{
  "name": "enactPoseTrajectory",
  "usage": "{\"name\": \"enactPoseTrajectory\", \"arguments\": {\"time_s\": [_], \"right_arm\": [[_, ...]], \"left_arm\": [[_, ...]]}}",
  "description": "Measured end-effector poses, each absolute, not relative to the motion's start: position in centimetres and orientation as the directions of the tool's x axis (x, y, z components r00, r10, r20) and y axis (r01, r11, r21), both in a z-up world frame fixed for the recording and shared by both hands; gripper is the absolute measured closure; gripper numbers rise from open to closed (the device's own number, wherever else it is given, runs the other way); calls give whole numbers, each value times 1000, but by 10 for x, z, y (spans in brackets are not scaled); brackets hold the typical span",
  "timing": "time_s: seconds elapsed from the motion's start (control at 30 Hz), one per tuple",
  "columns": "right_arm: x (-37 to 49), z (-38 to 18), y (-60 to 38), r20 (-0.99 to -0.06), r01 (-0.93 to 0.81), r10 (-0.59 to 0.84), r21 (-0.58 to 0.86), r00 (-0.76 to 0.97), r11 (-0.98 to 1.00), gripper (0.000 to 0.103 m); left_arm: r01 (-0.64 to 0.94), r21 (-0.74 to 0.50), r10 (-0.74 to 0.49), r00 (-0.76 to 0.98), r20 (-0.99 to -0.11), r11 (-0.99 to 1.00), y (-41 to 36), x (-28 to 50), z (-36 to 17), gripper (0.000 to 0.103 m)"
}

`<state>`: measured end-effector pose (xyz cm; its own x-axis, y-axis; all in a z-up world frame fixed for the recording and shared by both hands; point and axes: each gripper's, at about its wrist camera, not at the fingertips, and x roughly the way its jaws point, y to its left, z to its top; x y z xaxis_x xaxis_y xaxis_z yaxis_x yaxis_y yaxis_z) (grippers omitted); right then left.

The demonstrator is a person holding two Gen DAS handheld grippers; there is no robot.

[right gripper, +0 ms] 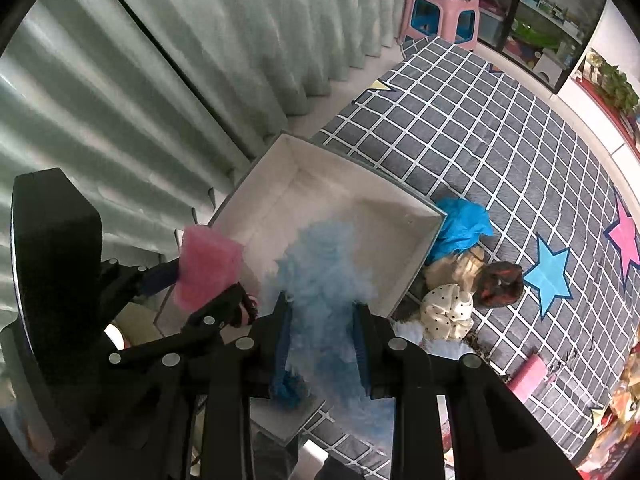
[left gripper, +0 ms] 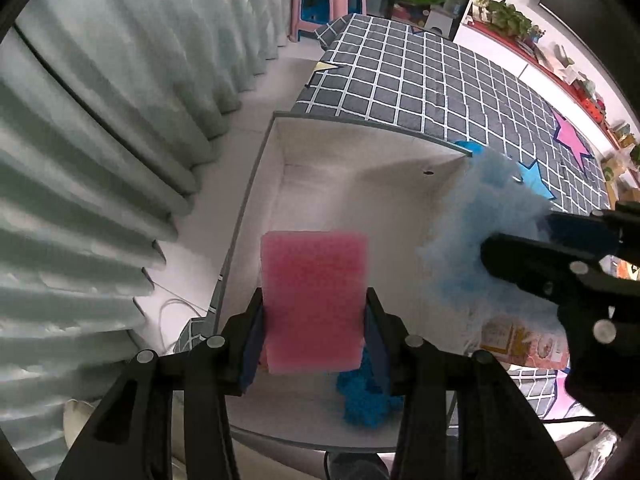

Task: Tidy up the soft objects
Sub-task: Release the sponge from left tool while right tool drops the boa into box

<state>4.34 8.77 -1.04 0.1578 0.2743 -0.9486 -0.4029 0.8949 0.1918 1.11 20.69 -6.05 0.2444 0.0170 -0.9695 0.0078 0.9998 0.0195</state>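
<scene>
Left tongs (left gripper: pixel 314 334) clamped on pink sponge (left gripper: pixel 314 300), one finger on each long side; its long axis runs forward along the fingers, free end pointing into the white box (left gripper: pixel 360 152), held above the box floor. Right tongs (right gripper: pixel 322 344) clamped on pale blue fluffy item (right gripper: pixel 324 264), which sticks out forward past the fingertips over the box's right part. Darker blue fuzzy piece (left gripper: pixel 366 402) lies in the box near corner. Box sits on checked bed (right gripper: pixel 500 152). Blue cloth (right gripper: pixel 460 226) and polka-dot scrunchie (right gripper: pixel 446 312) lie just beside the box.

Both tools are clamped on soft loads — left tool (left gripper: pixel 314 334) level, right tool (right gripper: pixel 322 344) just beside it.
</scene>
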Motion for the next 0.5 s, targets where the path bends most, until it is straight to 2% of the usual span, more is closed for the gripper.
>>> {"name": "enactPoseTrajectory", "arguments": {"time_s": [0.5], "right_arm": [[55,-32,95,-960,-402,257,193,110,895,74]], "left_arm": [[-2,28,27,205,-978,1000,210,20,-77,54]]}}
